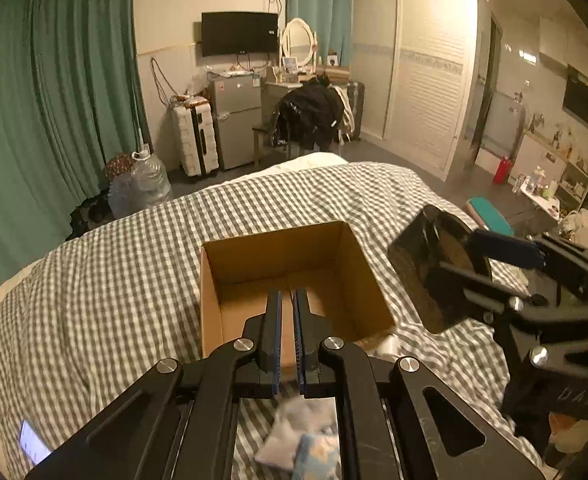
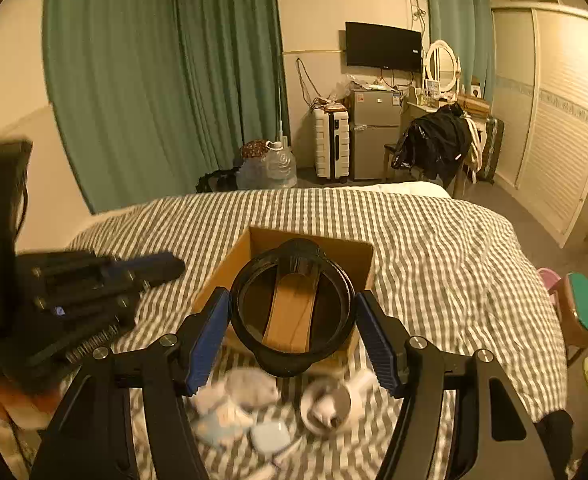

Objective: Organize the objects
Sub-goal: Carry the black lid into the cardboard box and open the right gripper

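Note:
An open, empty cardboard box (image 1: 289, 276) sits on the checked bedspread (image 1: 113, 280). My left gripper (image 1: 287, 300) is shut and empty, its tips over the box's near side. My right gripper (image 2: 291, 312) is shut on a dark transparent round container (image 2: 291, 308), held sideways above the box (image 2: 346, 256); it shows at the right in the left wrist view (image 1: 438, 272). Small tissue packets (image 2: 237, 404) and a white cup (image 2: 330, 404) lie on the bed below the grippers.
A lit phone (image 1: 33, 442) lies at the bed's left edge. Beyond the bed are green curtains (image 1: 53, 100), a water jug (image 1: 149, 178), a suitcase (image 1: 195, 138), a small fridge (image 1: 237, 120) and a chair with clothes (image 1: 312, 116). A wardrobe (image 1: 422, 72) stands right.

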### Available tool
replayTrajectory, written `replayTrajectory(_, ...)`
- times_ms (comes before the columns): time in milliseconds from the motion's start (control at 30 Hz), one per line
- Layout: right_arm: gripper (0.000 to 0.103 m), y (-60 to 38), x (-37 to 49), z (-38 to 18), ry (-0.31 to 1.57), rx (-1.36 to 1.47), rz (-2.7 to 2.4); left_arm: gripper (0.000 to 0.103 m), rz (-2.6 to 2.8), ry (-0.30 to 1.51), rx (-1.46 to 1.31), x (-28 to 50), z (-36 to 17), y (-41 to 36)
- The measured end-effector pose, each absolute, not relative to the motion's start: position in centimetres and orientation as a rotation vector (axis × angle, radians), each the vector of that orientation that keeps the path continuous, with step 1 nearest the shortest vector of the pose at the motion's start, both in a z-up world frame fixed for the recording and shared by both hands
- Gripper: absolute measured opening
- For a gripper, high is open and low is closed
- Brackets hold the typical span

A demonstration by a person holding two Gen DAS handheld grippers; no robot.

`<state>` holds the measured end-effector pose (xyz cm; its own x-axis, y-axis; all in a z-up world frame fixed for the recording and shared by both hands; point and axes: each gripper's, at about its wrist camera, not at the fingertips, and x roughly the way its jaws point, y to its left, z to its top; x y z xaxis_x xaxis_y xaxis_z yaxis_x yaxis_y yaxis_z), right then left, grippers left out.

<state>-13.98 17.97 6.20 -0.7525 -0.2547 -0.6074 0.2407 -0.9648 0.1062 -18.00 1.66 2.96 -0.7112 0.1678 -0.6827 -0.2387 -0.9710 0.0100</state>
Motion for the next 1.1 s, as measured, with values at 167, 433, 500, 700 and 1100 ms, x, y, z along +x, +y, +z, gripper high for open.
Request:
replayTrajectory(167,0.063,17.7,-20.3,4.4,-0.121,1.016,-2.671,0.006,2.689,0.146,-1.138,-23.4,-0.5,1.5)
replayTrajectory(433,0.063,18.2,-30.2,-2.2,-0.167,1.173,-2.633,0.006,2.631,0.146,-1.278,-29.4,-7.7,1.5)
replayTrajectory(500,0.063,18.4,-31.6,-3.7,-0.163,1.190,-2.634,0.006,2.619,0.145,-1.284,-30.1,-9.0,1.7)
replayTrajectory(700,0.064,19.0,-33.5,-6.6,-0.150,1.228,-2.635,0.007,2.616,0.169,-1.239,-30.3,-10.4,2.6)
replayTrajectory(1100,0.084,21.9,-28.9,-0.1,-0.256,1.104,-2.744,0.084,2.694,0.150,-1.169,-25.8,-3.9,2.3)
